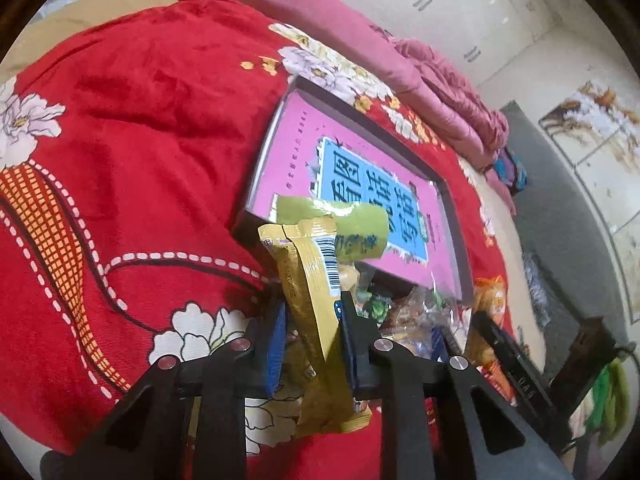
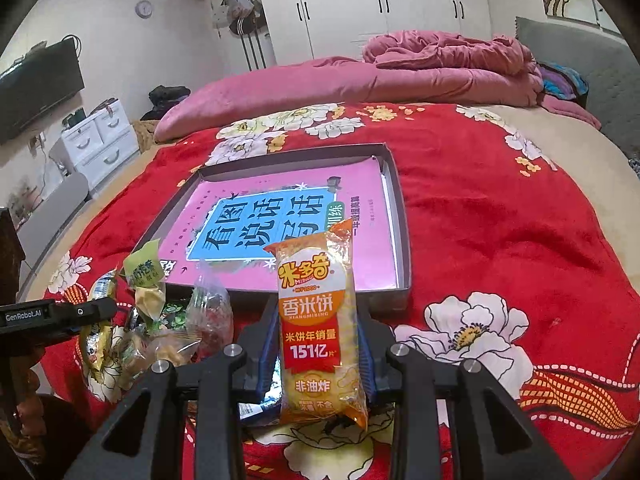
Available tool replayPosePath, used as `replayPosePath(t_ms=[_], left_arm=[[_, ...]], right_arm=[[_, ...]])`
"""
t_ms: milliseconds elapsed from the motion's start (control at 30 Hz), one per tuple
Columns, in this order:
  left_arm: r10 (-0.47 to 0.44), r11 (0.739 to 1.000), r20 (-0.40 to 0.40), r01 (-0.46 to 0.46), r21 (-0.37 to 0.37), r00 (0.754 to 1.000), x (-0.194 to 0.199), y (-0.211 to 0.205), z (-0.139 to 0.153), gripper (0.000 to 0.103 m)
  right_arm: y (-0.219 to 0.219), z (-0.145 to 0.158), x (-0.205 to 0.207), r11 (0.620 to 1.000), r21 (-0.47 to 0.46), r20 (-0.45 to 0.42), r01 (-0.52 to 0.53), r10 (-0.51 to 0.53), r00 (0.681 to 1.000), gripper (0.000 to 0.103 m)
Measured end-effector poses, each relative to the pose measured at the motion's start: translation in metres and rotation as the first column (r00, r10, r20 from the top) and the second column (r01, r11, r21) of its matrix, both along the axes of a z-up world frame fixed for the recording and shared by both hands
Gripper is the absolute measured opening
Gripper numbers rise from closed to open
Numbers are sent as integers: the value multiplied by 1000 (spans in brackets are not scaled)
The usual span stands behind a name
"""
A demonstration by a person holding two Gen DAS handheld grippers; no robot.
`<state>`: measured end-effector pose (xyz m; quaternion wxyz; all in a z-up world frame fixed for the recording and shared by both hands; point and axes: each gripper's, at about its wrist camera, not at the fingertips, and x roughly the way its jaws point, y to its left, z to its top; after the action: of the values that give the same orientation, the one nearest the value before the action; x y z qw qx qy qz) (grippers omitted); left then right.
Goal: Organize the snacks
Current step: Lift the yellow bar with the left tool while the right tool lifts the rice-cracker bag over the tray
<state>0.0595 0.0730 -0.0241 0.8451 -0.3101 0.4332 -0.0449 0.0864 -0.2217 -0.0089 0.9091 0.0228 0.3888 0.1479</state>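
Observation:
My left gripper [image 1: 312, 320] is shut on a gold snack packet [image 1: 310, 276] with a barcode and holds it upright above the red bedspread. My right gripper [image 2: 318, 332] is shut on an orange rice-cracker packet [image 2: 318, 312], which stands tall between the blue pads [image 2: 266, 344]. Just beyond both lies a shallow grey box [image 2: 402, 240] with a pink book [image 2: 280, 216] flat inside it. A green packet [image 1: 356, 228] sits at the box's near edge. A pile of loose snacks [image 2: 168, 320] lies in front of the box, to the left of the right gripper.
The red flowered bedspread [image 2: 500, 220] covers the bed. A pink quilt [image 2: 380, 76] is bunched along the far side. In the right wrist view the left gripper's black body [image 2: 52, 316] reaches in from the left over the snack pile. Drawers [image 2: 100, 140] stand beyond the bed's left edge.

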Motion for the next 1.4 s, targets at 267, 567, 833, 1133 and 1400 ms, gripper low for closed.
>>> replayPosePath(t_ms=[267,567,833,1133,1400], left_arm=[[20,999,95,-24,46,995,-5,7,23,25],[41,993,168,-59,106,985,11,2,43,25],[59,987,215,-90,134,975,35,0,55,25],[94,980,269,-136,143,959,64,4,65,25],[122,971,255,-169,170,959,87,11,55,25]], right_arm=[[-5,6,-2,999,38,31,9,-10,999,34],[-5,14,8,994,105,70,24,-31,997,34],[0,13,22,993,112,78,32,-40,996,34],[2,9,31,991,119,72,54,-63,995,34],[5,10,40,994,85,101,70,-78,992,34]])
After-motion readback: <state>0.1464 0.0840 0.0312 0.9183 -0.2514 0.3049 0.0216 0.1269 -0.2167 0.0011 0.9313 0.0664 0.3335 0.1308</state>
